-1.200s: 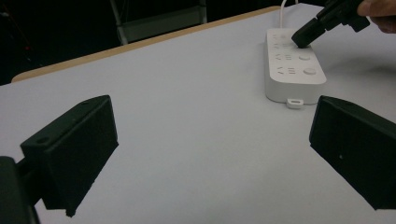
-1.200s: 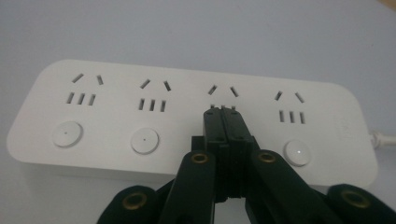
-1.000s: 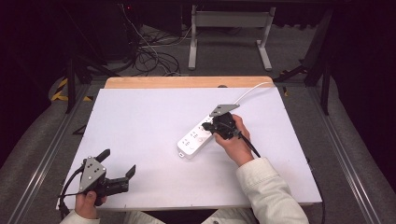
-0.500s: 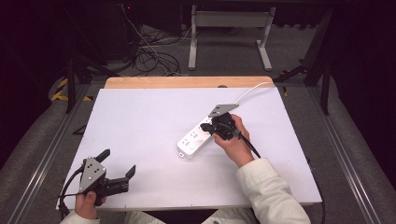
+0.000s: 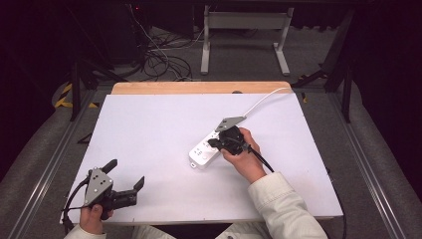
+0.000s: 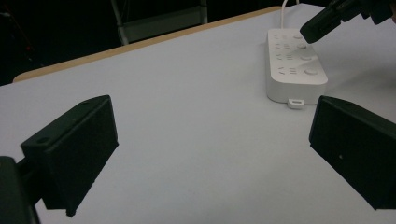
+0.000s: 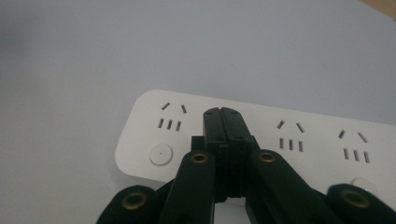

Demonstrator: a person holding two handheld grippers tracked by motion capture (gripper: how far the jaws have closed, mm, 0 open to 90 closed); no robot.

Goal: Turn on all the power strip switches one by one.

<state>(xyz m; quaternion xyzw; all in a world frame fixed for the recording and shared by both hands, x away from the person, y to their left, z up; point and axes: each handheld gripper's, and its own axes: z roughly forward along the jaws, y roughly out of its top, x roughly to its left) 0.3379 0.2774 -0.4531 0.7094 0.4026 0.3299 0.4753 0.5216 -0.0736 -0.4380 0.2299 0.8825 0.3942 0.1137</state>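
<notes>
The right tool [image 5: 215,143] is clenched with nothing between its jaws, which meet flat against each other directly over the white plastic power strip [image 5: 206,149]. In the right gripper view the shut tool [image 7: 223,122] covers the strip's [image 7: 261,140] second socket group, so the slots there cannot be made out, and whether the tips actually press on the plastic or hover just above it cannot be told. In that view the strip is cut off at the right edge, and one round white switch button [image 7: 160,154] shows clearly while another is half hidden behind the tool's black linkage.

The strip lies flat near the middle of the white counter [image 5: 149,129], set on a diagonal, its white cable [image 5: 263,99] running off toward the counter's far right corner, where its end is lost from sight. The right hand [image 5: 244,157] wraps the tool's body and hides much of it in the high view.

The left tool [image 5: 124,177] is released, its jaws standing wide apart with only bare counter between them, well apart from the strip at the near left corner. In the left gripper view both of its black jaws are cut off by the frame edges, and the strip [image 6: 294,70] shows beyond them with the right tool's tip [image 6: 322,25] over its buttons. The left hand [image 5: 92,216] is partly cut off at the bottom of the high view.

No container stands on the counter.
</notes>
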